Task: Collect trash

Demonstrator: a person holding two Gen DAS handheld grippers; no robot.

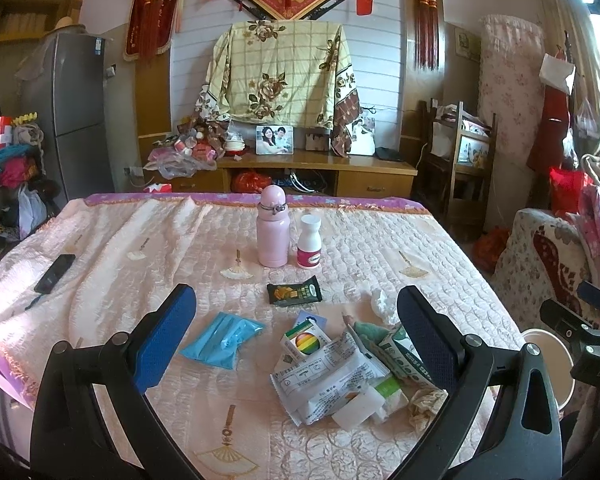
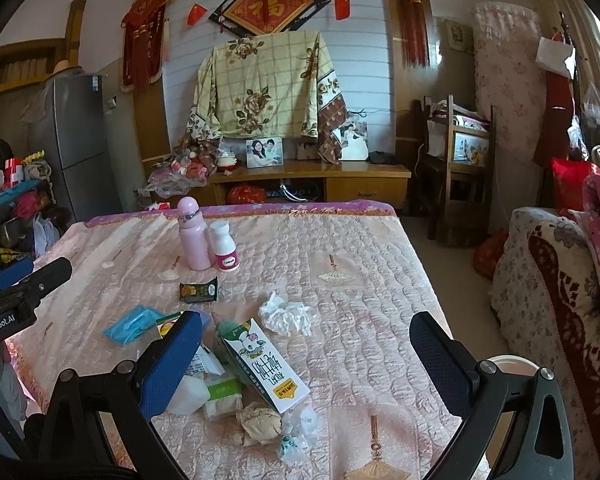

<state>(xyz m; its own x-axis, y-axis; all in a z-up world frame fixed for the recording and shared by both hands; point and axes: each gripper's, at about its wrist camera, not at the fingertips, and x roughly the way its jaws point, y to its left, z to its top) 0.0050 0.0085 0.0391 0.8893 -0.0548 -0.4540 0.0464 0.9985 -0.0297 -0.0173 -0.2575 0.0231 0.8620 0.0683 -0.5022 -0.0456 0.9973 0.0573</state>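
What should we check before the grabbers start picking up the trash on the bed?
1. Left gripper jaws wide open, nothing held: ok.
2. Right gripper jaws wide open, nothing held: ok.
3. Trash within view: milk carton, white tissue, brown paper ball and blue packet all lie loose on the bedspread: ok.
4. Things to keep stand apart from the pile: pink bottle and white bottle are upright, farther back: ok.
5. Bin ready: only a round rim shows beside the bed; what it is, cannot tell.
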